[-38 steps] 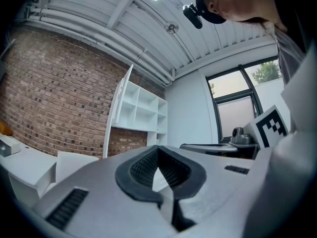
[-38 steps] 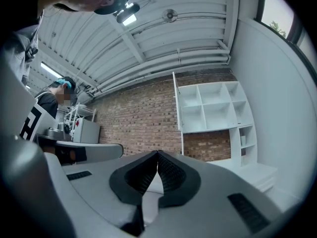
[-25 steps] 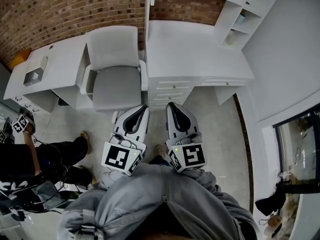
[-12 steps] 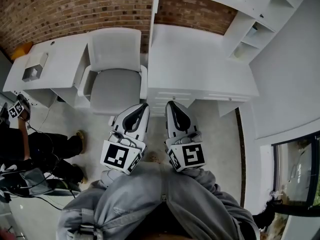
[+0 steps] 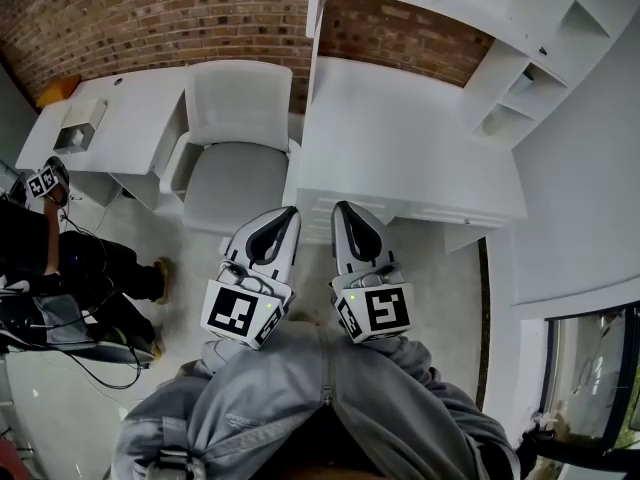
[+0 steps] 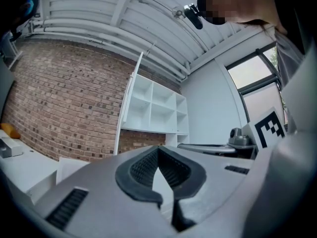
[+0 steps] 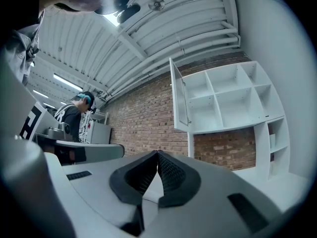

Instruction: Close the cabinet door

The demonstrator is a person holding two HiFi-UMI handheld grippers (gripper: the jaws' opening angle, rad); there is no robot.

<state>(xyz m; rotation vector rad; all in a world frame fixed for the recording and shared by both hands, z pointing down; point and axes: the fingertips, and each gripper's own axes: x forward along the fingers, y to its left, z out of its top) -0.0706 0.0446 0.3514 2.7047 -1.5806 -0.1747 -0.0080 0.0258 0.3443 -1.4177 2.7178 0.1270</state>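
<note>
The door (image 7: 179, 95) is seen standing open; a plain white panel, it is swung well out from the cabinet (image 7: 233, 93); it is hung on the cabinet's left side, upright, at roughly a right angle to the brick wall (image 7: 143, 118); in the right gripper view its inner face is shown, with small fittings noted along the hinged edge; in the head view and the left gripper view only its thin edge is presented; the cabinet's white compartments are left fully exposed; cabinet and door are mounted above the white desk (image 5: 400, 128).
</note>
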